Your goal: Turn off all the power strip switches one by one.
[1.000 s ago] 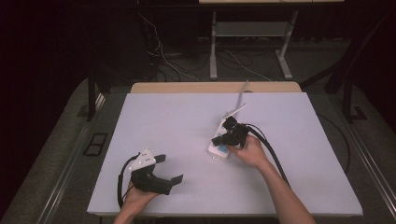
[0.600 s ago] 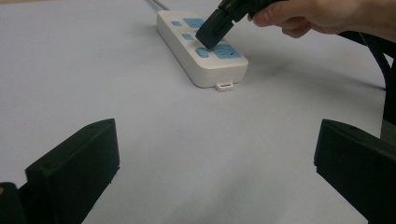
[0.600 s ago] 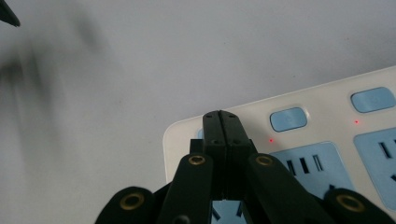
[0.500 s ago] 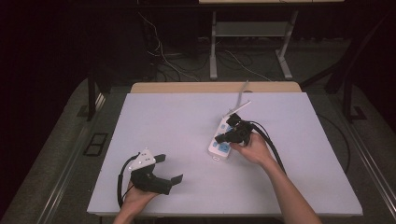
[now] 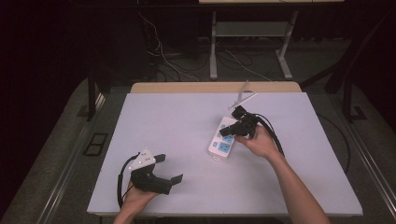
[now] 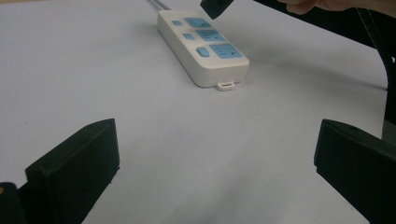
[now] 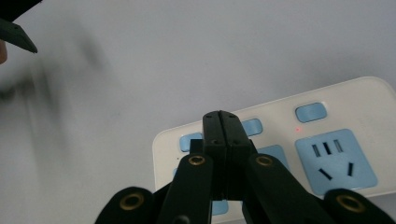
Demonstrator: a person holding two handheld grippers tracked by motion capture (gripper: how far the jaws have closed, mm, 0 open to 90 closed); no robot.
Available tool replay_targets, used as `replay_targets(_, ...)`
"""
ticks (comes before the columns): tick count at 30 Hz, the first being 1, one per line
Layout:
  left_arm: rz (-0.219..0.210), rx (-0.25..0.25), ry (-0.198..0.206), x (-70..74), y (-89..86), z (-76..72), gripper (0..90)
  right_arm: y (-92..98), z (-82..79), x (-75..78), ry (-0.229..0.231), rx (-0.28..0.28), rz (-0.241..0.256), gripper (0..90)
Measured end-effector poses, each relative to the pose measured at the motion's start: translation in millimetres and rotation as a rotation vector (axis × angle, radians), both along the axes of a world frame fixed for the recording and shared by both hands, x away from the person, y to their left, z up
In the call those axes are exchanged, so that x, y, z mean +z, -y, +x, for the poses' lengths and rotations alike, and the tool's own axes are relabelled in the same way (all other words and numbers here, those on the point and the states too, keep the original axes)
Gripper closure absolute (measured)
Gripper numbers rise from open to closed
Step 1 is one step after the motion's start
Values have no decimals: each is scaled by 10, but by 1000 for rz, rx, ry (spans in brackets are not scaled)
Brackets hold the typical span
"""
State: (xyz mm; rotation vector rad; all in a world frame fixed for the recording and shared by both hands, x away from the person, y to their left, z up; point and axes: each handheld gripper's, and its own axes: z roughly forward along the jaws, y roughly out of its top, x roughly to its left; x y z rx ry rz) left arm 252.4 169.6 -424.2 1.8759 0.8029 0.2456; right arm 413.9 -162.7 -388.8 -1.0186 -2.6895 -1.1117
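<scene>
Since a second ago, the right gripper [image 5: 239, 126] has been shifted up the white power strip [image 5: 223, 142], its jaws pressed together over the blue sockets mid-table. At the near-left edge of the white table [image 5: 187, 116], the left gripper [image 5: 164, 171] is held wide open, empty.

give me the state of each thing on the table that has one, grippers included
power strip: lying flat on the table, sockets facing up, nothing plugged in, a small red light lit by one switch
left gripper: jaws wide open, holding nothing, low over the table's near left part
right gripper: jaws shut together, empty, tips over the strip's row of blue switches
table: white top, bearing the strip
</scene>
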Motion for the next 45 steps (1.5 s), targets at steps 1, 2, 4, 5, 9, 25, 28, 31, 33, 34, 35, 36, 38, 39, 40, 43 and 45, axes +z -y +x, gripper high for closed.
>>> replay_targets(1, 0, 0, 0, 0, -1, 0, 0, 5, 10, 7, 0, -1, -2, 900)
replay_targets(2, 1, 0, 0, 1, 0, -1, 0, 7, 20, 14, -2, -3, -5, 900)
replay_targets(4, 0, 0, 0, 0, 0, 0, 0, 11, 42, 27, -3, -2, -8, 900)
replay_targets(5, 1, 0, 0, 0, 0, 0, 0, 7, 51, 33, -5, -5, -8, 900)
replay_targets(9, 1, -1, 0, 1, -2, -1, 0, -18, 95, 43, -4, -2, -9, 900)
replay_targets(25, 0, 1, 1, 2, -10, 3, 0, -82, 233, -11, -19, 13, -12, 900)
replay_targets(28, 1, 1, 1, 4, -14, 2, 0, -80, 254, -36, -21, 15, -8, 900)
replay_targets(31, 1, 1, 2, 5, -15, 2, 0, -84, 265, -60, -28, 14, -10, 900)
replay_targets(33, 2, 1, 3, 7, -16, 2, 0, -91, 273, -87, -34, 20, -17, 900)
replay_targets(34, 1, 1, 3, 7, -17, 2, 0, -94, 279, -102, -33, 22, -20, 900)
replay_targets(35, 2, 1, 4, 8, -18, 2, 0, -97, 283, -113, -38, 22, -22, 900)
replay_targets(36, 2, 2, 4, 8, -19, 2, 0, -99, 288, -125, -40, 23, -22, 900)
replay_targets(38, 2, 2, 4, 8, -20, 3, 0, -102, 301, -146, -41, 25, -23, 900)
replay_targets(39, 3, 2, 4, 8, -21, 3, 0, -105, 304, -154, -46, 23, -24, 900)
replay_targets(40, 2, 2, 4, 8, -20, 4, 0, -108, 307, -163, -48, 21, -24, 900)
replay_targets(43, 3, 1, 5, 8, -20, 3, 0, -110, 321, -188, -50, 21, -25, 900)
replay_targets(45, 3, 1, 4, 7, -20, 3, 0, -111, 329, -200, -52, 18, -24, 900)
